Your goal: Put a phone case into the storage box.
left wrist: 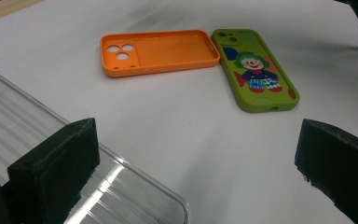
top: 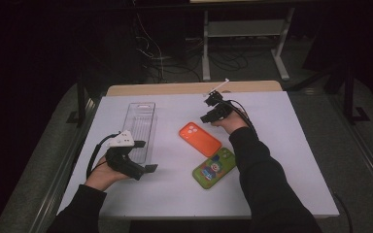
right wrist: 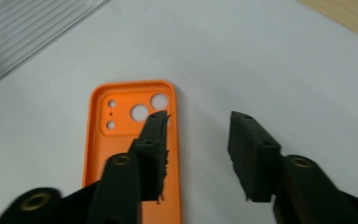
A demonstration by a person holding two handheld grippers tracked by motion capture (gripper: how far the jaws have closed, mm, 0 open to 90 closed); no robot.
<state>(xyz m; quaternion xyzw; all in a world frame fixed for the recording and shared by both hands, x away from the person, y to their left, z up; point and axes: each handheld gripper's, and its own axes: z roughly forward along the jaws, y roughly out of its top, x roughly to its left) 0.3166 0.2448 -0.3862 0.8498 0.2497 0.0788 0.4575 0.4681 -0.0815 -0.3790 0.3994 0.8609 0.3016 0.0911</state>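
The right claw [right wrist: 196, 140] hangs above the orange case [right wrist: 121, 154], with its jaws parted and nothing between them. One jaw is over the camera-hole end of the case, the other over the bare desk [right wrist: 270, 60] beside it. The case lies flat, hollow side up, in the middle of the desk. Its corner is touching, or almost touching, the green case [left wrist: 256, 70], which lies with its picture side up.

I think the step in hand is to take the orange case, perhaps to bring it to the clear tray [top: 140, 127] on the left. To do it well, the claw should come down with one jaw inside the hollow and one outside the long wall, then close on this thin wall. The wall looks soft, so a gentle grip is enough. Lift straight up, so that the green case is not pushed.

The left claw [left wrist: 191, 172] is released too, resting near the tray's end.
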